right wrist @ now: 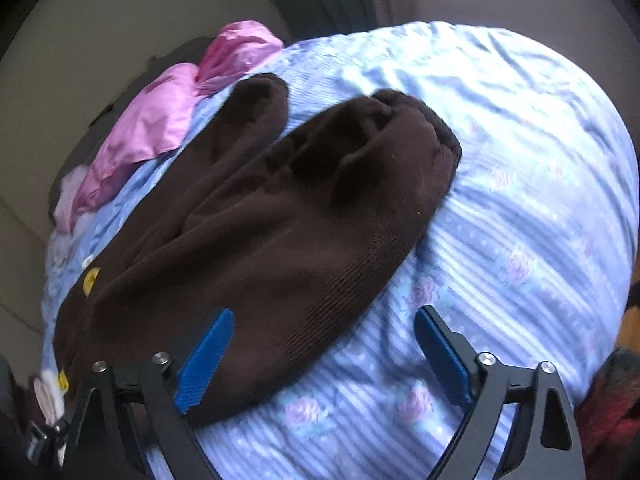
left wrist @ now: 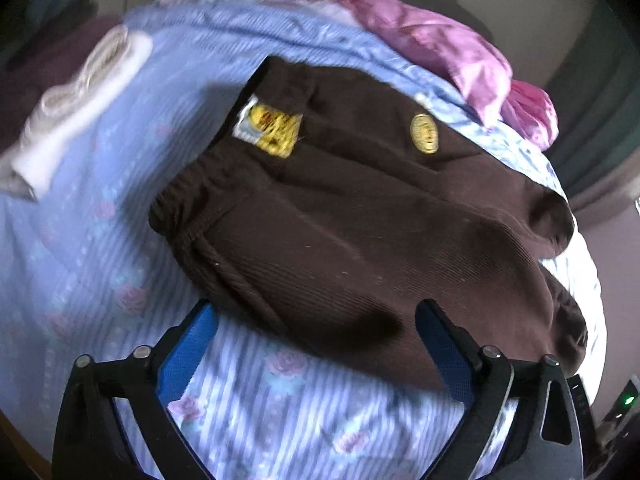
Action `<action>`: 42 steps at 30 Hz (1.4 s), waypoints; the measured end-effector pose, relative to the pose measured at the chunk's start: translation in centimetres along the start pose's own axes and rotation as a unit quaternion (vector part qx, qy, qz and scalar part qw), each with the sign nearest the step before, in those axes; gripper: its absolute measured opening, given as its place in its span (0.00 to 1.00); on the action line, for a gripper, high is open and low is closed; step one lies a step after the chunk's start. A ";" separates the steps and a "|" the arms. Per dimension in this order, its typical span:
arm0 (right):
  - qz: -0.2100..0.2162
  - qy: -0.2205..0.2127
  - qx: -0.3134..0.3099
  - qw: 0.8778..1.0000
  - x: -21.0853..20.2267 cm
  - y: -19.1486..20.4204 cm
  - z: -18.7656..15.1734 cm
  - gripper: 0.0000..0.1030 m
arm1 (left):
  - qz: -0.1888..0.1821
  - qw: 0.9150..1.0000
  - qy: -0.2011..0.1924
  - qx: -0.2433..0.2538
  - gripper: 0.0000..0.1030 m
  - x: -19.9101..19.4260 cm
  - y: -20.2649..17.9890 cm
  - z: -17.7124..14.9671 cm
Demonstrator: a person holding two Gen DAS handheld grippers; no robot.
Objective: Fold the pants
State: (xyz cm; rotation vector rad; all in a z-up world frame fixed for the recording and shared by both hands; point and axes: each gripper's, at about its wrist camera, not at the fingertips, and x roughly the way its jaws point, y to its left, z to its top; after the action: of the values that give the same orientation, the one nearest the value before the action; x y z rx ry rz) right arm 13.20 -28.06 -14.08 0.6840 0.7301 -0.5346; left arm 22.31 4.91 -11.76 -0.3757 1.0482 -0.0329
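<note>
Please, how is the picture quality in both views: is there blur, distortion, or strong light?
Left wrist view: motion blur smears the label on the pants; fisheye curves the bedspread; bright glare at the right edge. Right wrist view: softly blurred, the pants dark with little detail; corners vignetted black.

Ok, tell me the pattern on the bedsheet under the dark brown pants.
Pale blue stripes with pink roses on the bedsheet, clearest in the right wrist view.
</note>
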 end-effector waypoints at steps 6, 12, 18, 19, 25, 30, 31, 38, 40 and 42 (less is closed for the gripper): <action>-0.005 0.011 -0.008 1.000 2.6 0.9 0.0 0.77 | -0.020 0.999 0.030 -0.023 0.89 2.7 0.9 0.7; -0.016 0.005 -0.013 1.000 3.7 1.6 0.7 0.66 | 0.010 1.000 0.022 -0.008 0.79 3.7 -0.1 1.6; -0.001 0.015 -0.002 1.000 3.6 1.2 2.5 0.23 | 0.018 1.000 0.001 0.024 0.38 2.6 -0.8 2.1; 0.005 0.018 0.000 1.000 3.2 1.0 2.6 0.20 | 0.019 0.999 -0.003 0.029 0.35 2.2 -0.8 2.0; 0.030 -0.003 0.002 1.000 -0.7 0.5 2.9 0.14 | 0.006 0.998 -0.039 0.040 0.29 -1.6 -0.5 1.5; 0.043 -0.048 -0.018 0.998 -5.7 1.0 3.5 0.13 | -0.007 0.998 -0.038 0.052 0.28 -4.3 -0.5 1.0; 0.050 -0.057 -0.021 0.997 -7.1 1.0 3.7 0.13 | -0.006 0.997 -0.039 0.063 0.28 -4.9 -0.7 0.6; 0.071 -0.056 -0.068 0.994 -11.8 -0.1 5.0 0.13 | 0.007 0.988 -0.057 0.142 0.28 -8.5 -2.0 -1.5; 0.078 -0.044 -0.083 0.993 -12.0 0.1 5.7 0.13 | 0.011 0.988 -0.048 0.145 0.28 -8.3 -2.1 -1.2; 0.079 -0.035 -0.099 0.991 -11.9 0.6 6.1 0.13 | 0.013 0.989 -0.034 0.142 0.28 -7.9 -2.2 0.0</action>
State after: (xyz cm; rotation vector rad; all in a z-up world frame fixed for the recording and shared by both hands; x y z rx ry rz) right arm 8.64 -29.64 -1.56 0.5299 0.6471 -0.3352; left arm 18.71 4.50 -4.45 -0.1040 0.9657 -0.1436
